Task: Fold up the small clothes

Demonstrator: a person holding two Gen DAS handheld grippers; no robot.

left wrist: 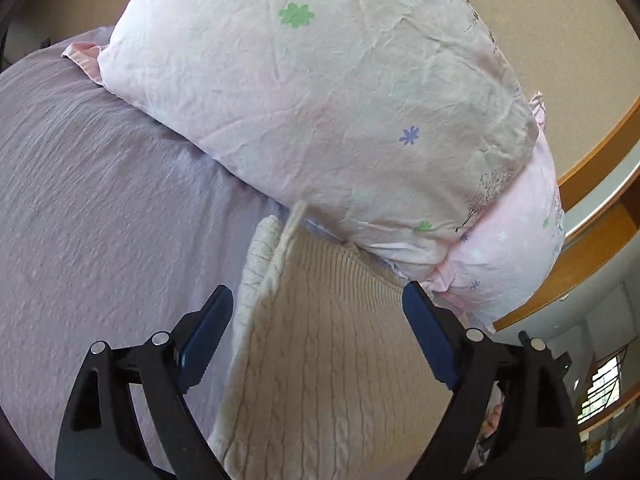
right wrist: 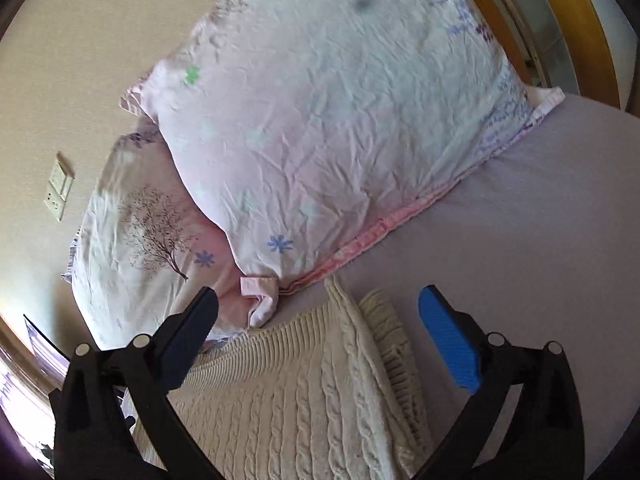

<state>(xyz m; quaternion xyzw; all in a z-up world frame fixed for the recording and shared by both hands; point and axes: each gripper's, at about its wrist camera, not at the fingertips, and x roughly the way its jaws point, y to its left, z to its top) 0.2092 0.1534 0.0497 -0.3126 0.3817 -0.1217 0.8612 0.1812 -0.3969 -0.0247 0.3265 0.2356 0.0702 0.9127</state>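
Observation:
A cream cable-knit sweater (left wrist: 320, 360) lies on the lavender bedsheet (left wrist: 100, 220), its ribbed end against the pillows. A folded-over part (left wrist: 260, 264) lies along its left edge. My left gripper (left wrist: 318, 300) is open and empty just above the sweater, jaws wide apart. In the right wrist view the same sweater (right wrist: 288, 392) lies below my right gripper (right wrist: 318, 304), which is open and empty, with a folded part (right wrist: 388, 336) on its right side.
Two stacked pink floral pillows (left wrist: 320, 92) lie just beyond the sweater, and show in the right wrist view (right wrist: 320, 120). A beige wall (right wrist: 80, 60) with a socket plate (right wrist: 58, 186) and a wooden frame (left wrist: 600, 160) lie behind. Bare sheet (right wrist: 540, 240) extends beside the sweater.

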